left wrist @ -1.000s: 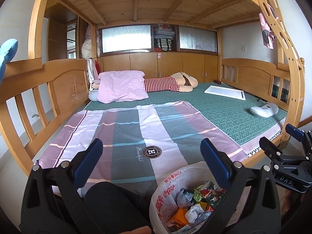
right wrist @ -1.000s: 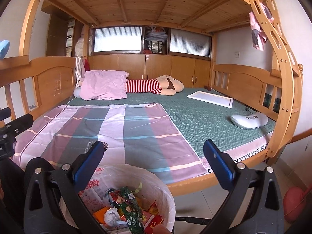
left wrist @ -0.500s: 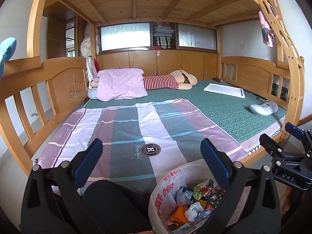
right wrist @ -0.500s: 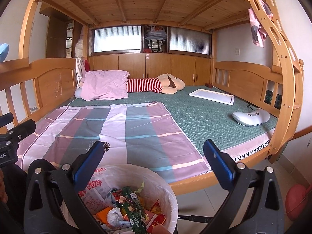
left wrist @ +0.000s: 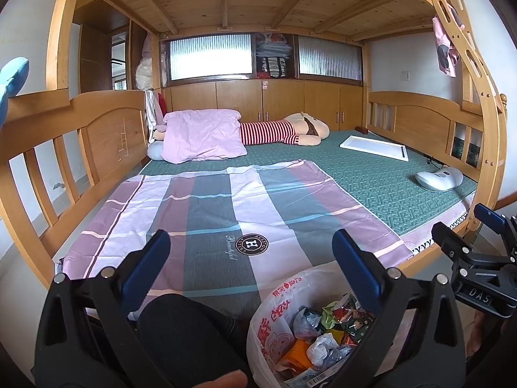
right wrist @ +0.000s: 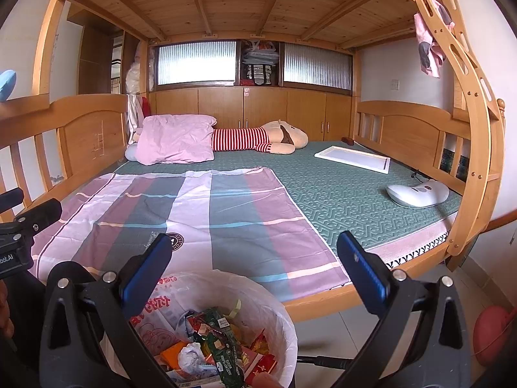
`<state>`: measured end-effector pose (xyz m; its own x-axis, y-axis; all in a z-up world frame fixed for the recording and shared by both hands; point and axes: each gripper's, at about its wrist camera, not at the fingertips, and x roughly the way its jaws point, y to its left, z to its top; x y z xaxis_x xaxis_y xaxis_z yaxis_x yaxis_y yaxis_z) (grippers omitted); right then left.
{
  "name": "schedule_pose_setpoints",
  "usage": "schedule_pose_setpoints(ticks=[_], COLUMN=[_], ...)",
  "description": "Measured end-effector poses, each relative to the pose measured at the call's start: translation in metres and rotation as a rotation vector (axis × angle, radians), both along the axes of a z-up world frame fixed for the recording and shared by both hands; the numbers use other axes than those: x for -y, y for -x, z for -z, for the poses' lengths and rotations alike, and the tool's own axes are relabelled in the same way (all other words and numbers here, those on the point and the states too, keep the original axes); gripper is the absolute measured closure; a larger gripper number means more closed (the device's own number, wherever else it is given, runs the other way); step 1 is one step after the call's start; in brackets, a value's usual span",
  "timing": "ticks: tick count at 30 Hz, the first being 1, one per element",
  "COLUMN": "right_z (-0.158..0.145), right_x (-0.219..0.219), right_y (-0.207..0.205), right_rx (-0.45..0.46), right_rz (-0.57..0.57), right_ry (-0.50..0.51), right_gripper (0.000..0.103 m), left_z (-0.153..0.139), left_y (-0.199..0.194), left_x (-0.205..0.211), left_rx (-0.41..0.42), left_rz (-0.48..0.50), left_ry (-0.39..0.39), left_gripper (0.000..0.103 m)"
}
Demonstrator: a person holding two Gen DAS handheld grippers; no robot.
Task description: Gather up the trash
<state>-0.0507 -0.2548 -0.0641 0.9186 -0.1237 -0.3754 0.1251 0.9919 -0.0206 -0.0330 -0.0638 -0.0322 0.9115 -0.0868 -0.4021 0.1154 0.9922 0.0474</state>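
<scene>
A trash bin lined with a white plastic bag stands on the floor at the bed's near edge, holding several crumpled wrappers. It also shows in the left wrist view with wrappers inside. My right gripper is open and empty, just above the bin. My left gripper is open and empty, left of the bin, over a dark-clothed knee. The right gripper's body shows at the right of the left wrist view.
A striped pink and grey sheet lies on the green mattress. Further back lie a pink pillow, a striped plush toy, a white frame and a white device. Wooden bed rails flank both sides. A red object sits on the floor.
Both views have drifted slightly; the bin sits a little higher in the frames. Both grippers stay open and empty.
</scene>
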Motion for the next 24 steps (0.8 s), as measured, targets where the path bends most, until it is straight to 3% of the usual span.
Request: schedule_pose_setpoints(ticks=[24], right_z=[0.0047], right_x=[-0.0016], right_y=[-0.0011], right_rx=[-0.006], right_rz=[-0.007], right_ry=[-0.002], right_gripper=[0.003], left_z=[0.0026], left_y=[-0.0006], left_x=[0.0016], left_rx=[-0.013], left_rz=[0.015], left_ry=[0.007], left_gripper=[0.003])
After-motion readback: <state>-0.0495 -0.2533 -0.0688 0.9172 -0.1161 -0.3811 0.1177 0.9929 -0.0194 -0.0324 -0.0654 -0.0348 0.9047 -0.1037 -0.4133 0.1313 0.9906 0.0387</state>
